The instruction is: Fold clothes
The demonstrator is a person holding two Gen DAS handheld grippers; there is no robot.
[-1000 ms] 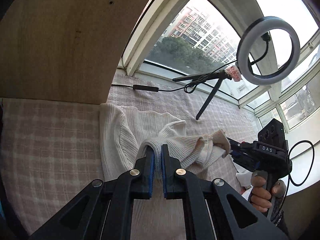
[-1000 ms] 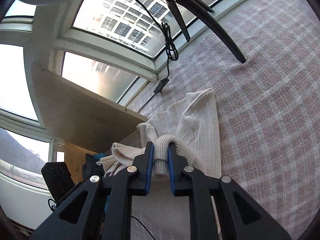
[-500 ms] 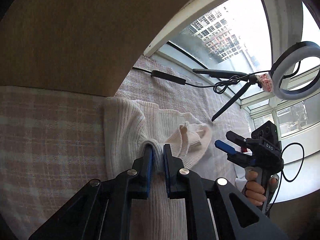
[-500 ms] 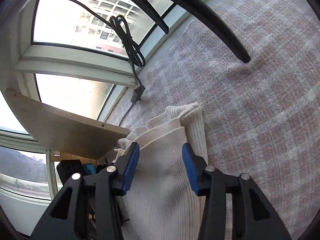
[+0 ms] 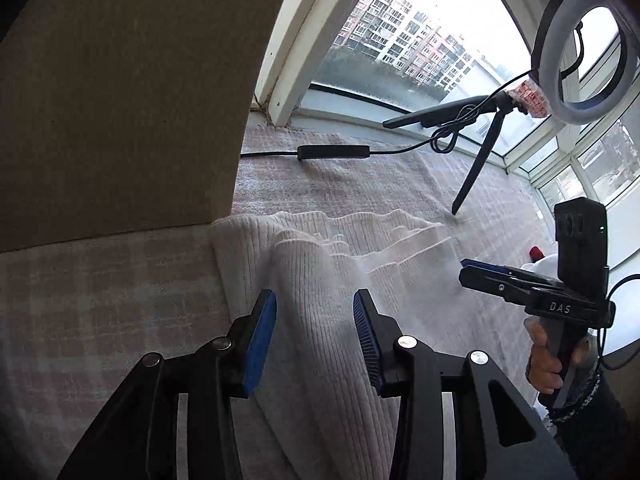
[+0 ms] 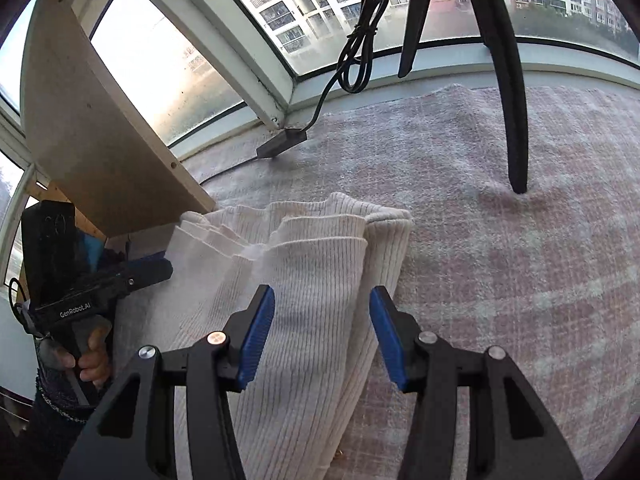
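The white ribbed sweater (image 5: pixel 320 320) lies folded in layers on the pink checked cloth (image 5: pixel 80 300), w/ its far edge near a wooden board (image 5: pixel 120 100) on the left. The left gripper (image 5: pixel 315 312) hangs just over the sweater's left part; its jaws are opening, blue pads apart, and the knit lies below and between them but the pads don't press it. The right gripper (image 6: pixel 322 312) is over the sweater's right edge, jaws apart too, not squeezing anything; the sweater (image 6: pixel 312 280) lies under them and the cloth (image 6: pixel 520 280) runs off to the right. In the left cam you can see the right gripper (image 5: pixel 476 270) off to the right, held by a hand (image 5: pixel 548 364). In the right cam the left gripper (image 6: pixel 156 270) shows on the left, held by the other hand (image 6: pixel 92 360). Far back by the window stands a ring light (image 5: pixel 584 52) on a black tripod (image 5: pixel 476 160), one leg on the cloth just past the sweater. A black cable w/ a small switch box (image 5: pixel 332 152) lies along the far side of the cloth.
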